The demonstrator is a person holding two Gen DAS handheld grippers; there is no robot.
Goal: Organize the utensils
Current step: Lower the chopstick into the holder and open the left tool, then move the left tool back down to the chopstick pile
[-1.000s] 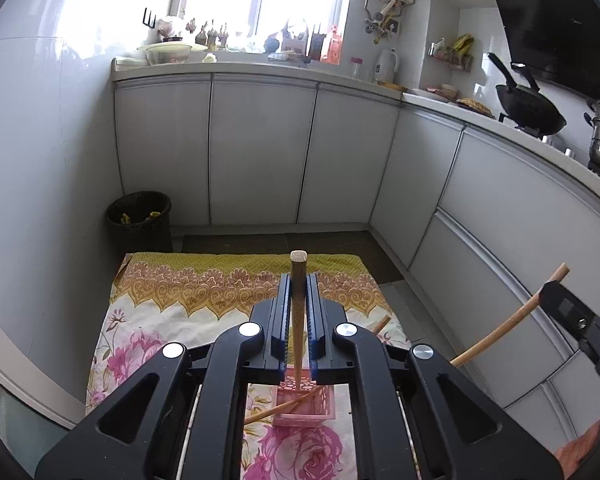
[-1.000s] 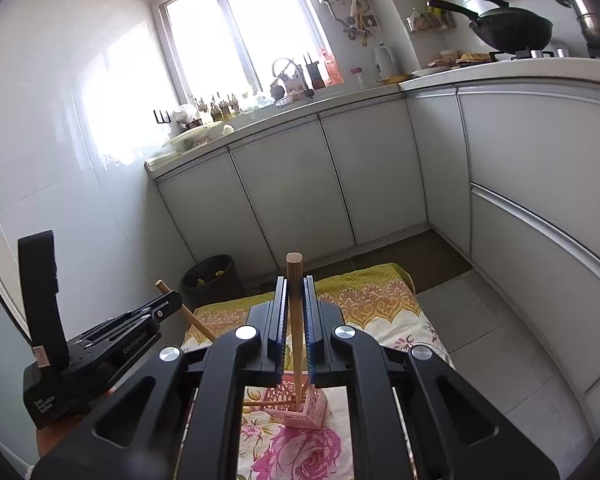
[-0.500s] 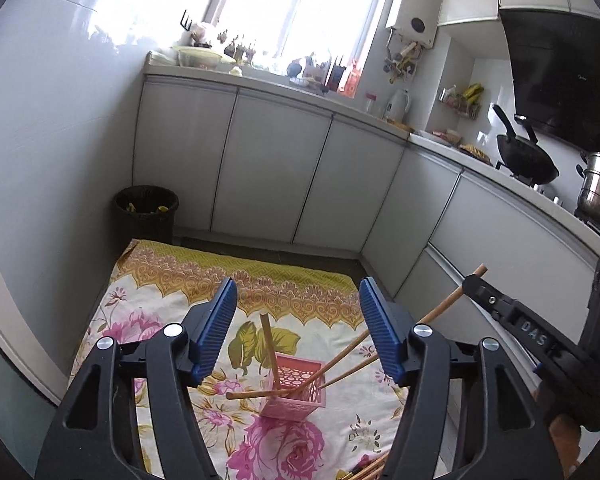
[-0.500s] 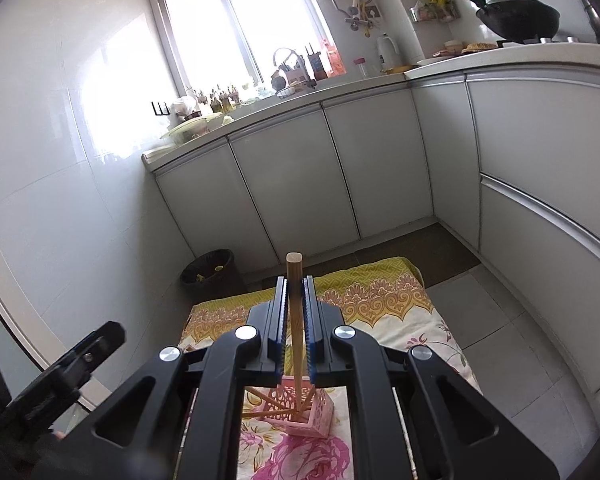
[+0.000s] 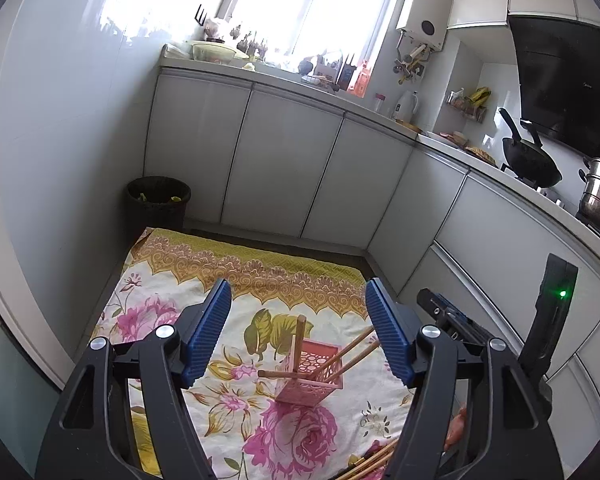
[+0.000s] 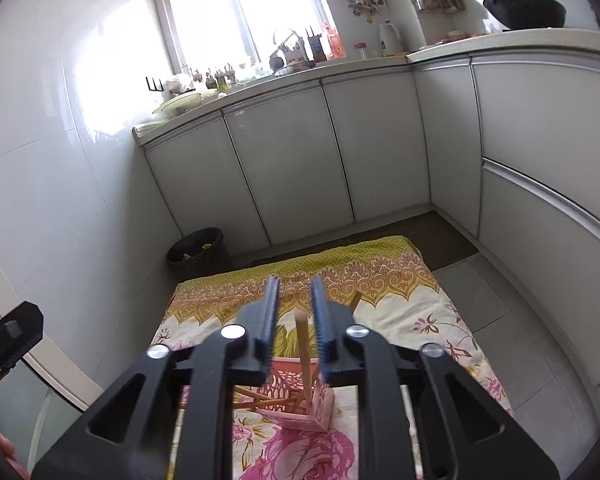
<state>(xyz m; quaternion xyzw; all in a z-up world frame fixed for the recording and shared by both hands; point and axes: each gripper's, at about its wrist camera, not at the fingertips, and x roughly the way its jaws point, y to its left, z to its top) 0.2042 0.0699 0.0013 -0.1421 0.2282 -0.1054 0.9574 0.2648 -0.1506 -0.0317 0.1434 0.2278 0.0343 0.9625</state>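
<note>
- Our left gripper (image 5: 298,330) now stands wide open with nothing between its blue pads; one second ago it was clenched on a chopstick.
- Our right gripper (image 6: 294,320) has also let go: its jaws are parted a little, and the chopstick (image 6: 303,354) it held half a second ago stands free between them, apart from both pads.
- Both sticks are now in the pink basket (image 5: 312,376), which stands on the flowered cloth (image 5: 160,308). In the left wrist view, one stick (image 5: 298,346) stands nearly upright and the others lean over the rim.
- We judge that this pair is placed, so both grippers are free for the next pick.
- More chopsticks (image 5: 374,458) lie on the cloth at the near edge, so the task is not finished.
</note>
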